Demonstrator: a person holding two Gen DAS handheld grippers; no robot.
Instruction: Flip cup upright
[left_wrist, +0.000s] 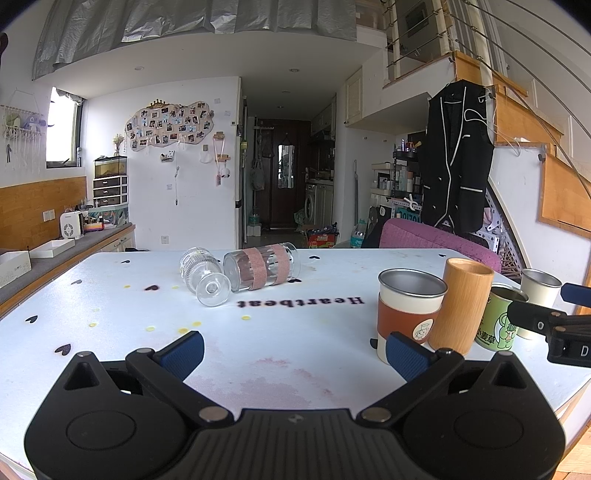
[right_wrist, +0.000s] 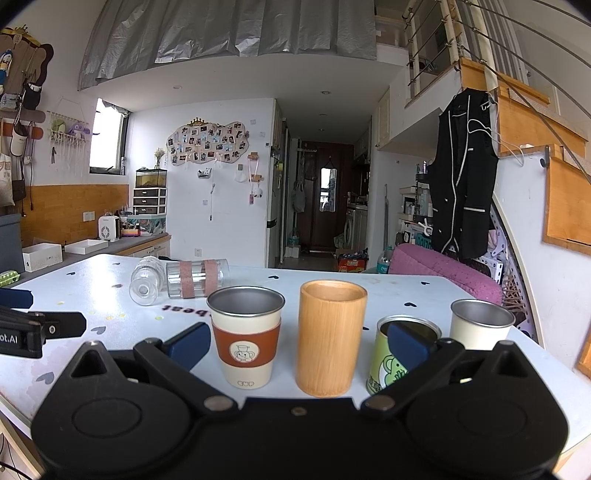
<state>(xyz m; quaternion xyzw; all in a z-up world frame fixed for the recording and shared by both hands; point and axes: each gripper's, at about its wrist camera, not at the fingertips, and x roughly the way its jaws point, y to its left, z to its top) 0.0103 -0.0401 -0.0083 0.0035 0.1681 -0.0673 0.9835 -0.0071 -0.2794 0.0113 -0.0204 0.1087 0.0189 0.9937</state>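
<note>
Two clear glass cups lie on their sides at the far middle of the white table (left_wrist: 295, 354): a ribbed glass (left_wrist: 203, 275) (right_wrist: 147, 282) and a taller glass with pink tape bands (left_wrist: 263, 266) (right_wrist: 195, 277). They touch each other. My left gripper (left_wrist: 295, 349) is open and empty, well short of them. My right gripper (right_wrist: 297, 343) is open and empty, just in front of upright cups. The right gripper's tip also shows at the right edge of the left wrist view (left_wrist: 535, 319).
Several upright cups stand at the table's right: a steel cup with a brown sleeve (left_wrist: 408, 312) (right_wrist: 245, 336), a bamboo cup (left_wrist: 461, 306) (right_wrist: 330, 338), a green tin (left_wrist: 502, 319) (right_wrist: 384, 362), a white steel cup (left_wrist: 537, 291) (right_wrist: 480, 325). A purple chair (left_wrist: 436, 236) is behind.
</note>
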